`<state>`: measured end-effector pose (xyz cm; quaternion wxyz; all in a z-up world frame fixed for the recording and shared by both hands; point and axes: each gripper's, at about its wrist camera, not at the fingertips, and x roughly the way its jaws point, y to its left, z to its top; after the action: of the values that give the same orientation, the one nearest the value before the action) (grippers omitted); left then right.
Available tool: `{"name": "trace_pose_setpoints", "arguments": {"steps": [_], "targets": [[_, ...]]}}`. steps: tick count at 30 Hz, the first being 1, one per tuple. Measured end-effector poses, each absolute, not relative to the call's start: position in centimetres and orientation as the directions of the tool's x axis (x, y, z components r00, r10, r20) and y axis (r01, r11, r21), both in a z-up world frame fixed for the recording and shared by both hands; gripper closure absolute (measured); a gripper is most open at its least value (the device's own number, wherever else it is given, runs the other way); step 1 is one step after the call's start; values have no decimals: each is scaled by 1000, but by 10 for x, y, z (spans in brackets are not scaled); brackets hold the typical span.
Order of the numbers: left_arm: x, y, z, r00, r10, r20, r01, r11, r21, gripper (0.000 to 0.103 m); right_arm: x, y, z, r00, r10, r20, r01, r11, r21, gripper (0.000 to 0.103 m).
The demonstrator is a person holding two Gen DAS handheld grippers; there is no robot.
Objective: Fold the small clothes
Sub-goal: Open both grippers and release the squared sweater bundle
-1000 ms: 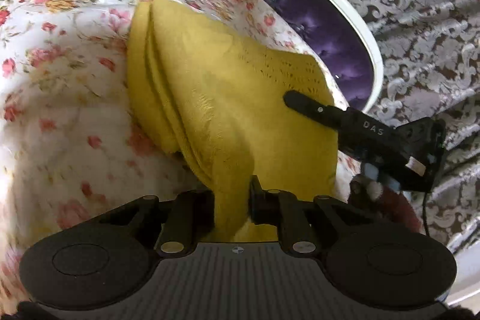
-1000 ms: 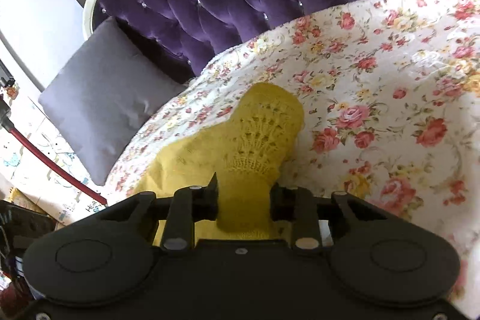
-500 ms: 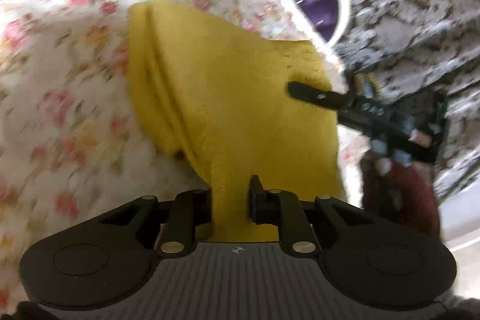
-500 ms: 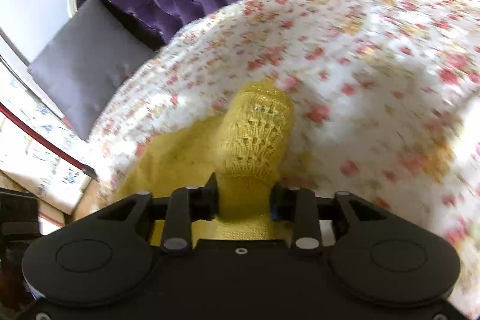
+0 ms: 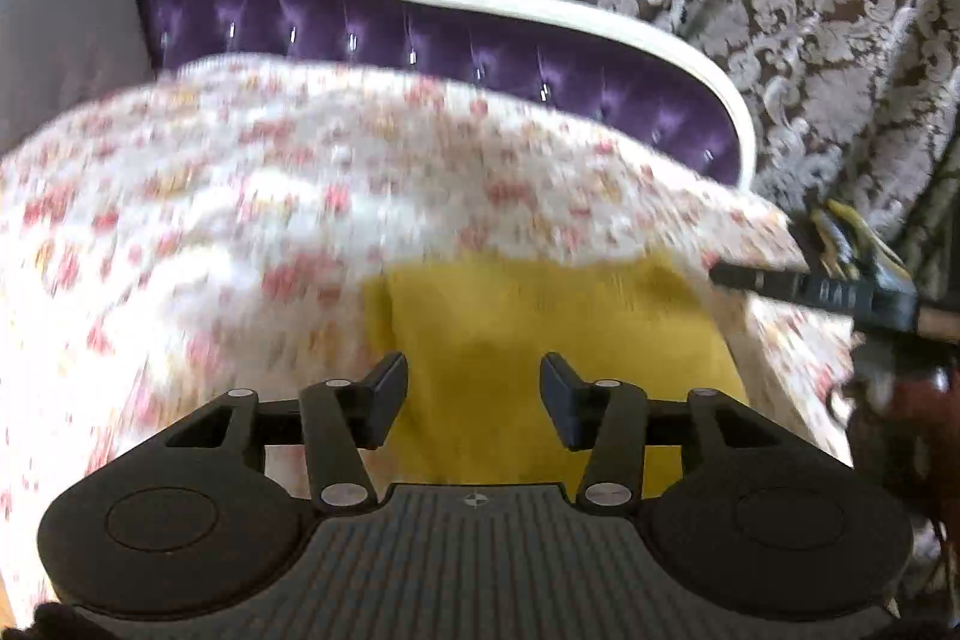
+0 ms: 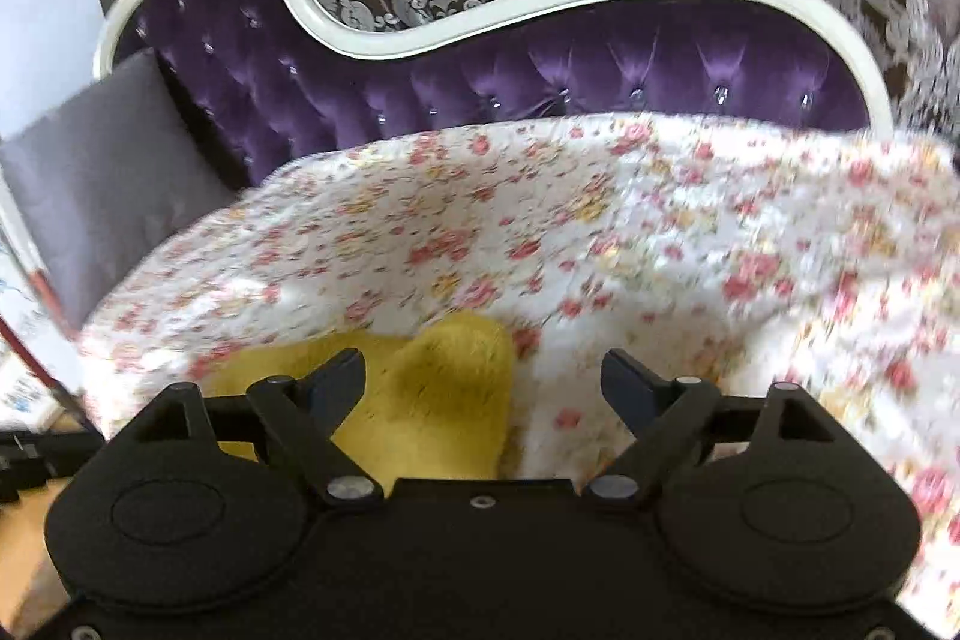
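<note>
Garment (image 5: pixel 540 334), yellow, blurred on floral cover (image 5: pixel 240 196); left gripper (image 5: pixel 474 376), right gripper (image 6: pixel 483 376) spread, empty; pillow (image 6: pixel 102 196) clear only in right view.

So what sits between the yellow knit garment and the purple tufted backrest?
Only the floral sheet: in the right wrist view it runs bare from the yellow knit garment up to the purple tufted backrest. The left wrist view agrees, though blurred.

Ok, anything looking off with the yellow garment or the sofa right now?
Nothing stands out. The yellow knitted garment lies folded on the floral cover, near its front edge. The left gripper and right gripper are both open above it, holding nothing. Both views are motion-blurred, so fine creases cannot be judged.
</note>
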<state>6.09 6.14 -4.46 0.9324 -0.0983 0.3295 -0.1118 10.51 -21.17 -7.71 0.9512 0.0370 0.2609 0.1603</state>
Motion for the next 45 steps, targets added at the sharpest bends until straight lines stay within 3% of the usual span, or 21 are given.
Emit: {"name": "trace_pose_setpoints", "arguments": {"steps": [9, 18, 32, 45], "targets": [[120, 46, -90, 669, -156, -727, 61, 986, -156, 55, 145, -189, -113, 812, 167, -560, -235, 971, -51, 16], [118, 49, -97, 685, -109, -720, 43, 993, -110, 38, 147, -198, -129, 811, 168, -561, -215, 977, -17, 5], [83, 44, -72, 709, -113, -696, 77, 994, -83, 40, 91, -204, -92, 861, 219, -459, -258, 966, -25, 5], [49, 45, -93, 692, -80, -718, 59, 997, -55, 40, 32, -207, -129, 804, 138, -578, -264, 954, -140, 5]]}}
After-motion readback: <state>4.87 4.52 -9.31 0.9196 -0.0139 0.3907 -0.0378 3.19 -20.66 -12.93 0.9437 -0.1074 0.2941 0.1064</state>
